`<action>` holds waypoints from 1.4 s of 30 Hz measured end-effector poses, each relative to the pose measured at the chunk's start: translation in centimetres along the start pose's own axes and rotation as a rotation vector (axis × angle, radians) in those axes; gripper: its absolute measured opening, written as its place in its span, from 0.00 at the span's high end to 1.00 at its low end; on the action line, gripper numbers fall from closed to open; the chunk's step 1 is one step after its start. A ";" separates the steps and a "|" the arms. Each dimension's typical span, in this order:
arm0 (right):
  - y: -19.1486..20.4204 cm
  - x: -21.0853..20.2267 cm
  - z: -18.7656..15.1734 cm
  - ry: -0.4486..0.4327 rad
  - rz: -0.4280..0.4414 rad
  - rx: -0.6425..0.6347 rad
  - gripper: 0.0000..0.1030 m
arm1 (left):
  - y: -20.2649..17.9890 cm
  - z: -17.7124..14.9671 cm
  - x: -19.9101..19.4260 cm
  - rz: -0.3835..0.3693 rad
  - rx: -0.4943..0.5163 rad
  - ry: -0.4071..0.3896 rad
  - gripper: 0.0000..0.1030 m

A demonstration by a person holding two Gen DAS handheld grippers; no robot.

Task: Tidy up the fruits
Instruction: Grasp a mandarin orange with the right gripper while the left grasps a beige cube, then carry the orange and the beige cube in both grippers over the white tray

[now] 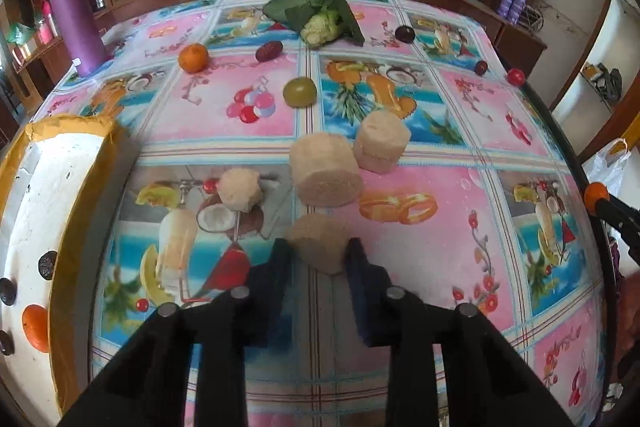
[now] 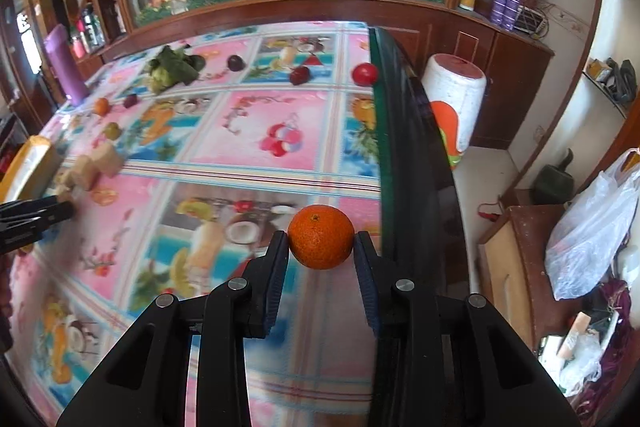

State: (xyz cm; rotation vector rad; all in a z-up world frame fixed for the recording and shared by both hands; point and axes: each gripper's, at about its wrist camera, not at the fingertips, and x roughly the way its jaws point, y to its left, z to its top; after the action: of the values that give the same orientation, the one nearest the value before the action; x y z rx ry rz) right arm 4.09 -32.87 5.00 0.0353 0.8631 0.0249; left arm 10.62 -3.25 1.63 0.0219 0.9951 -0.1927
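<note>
Where parked at the table's left edge, found already loaded with a few fruits: foam box [image 1: 40, 207]. Found left gripper [image 1: 318, 247] closed on pale cut chunk [image 1: 316, 241], low over the tablecloth [image 1: 240, 99]; judged light, stiff, slightly crumbly; best taken across curved sides. Found right gripper [image 2: 320, 247] clamped on orange [image 2: 321, 242], near the table's right edge; judged firm, round, roll-prone; best gripped at widest girth.

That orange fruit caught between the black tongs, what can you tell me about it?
The orange fruit is a small round citrus with a bright, finely dimpled peel and a dark stem scar on top. It looks whole and unpeeled. The right tongs clamp it on both sides with ribbed blue pads, near the dark right edge of the flowery tablecloth.
</note>
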 end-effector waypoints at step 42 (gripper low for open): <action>11.9 2.1 -1.8 0.080 0.050 -0.126 0.70 | 2.7 -9.7 -7.4 -0.141 -0.011 0.020 0.69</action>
State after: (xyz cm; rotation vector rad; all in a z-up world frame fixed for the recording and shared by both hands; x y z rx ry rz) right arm 4.01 -20.88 2.71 -0.0620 0.9390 0.1282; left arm -0.85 1.56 2.35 -0.0568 1.0184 -0.3163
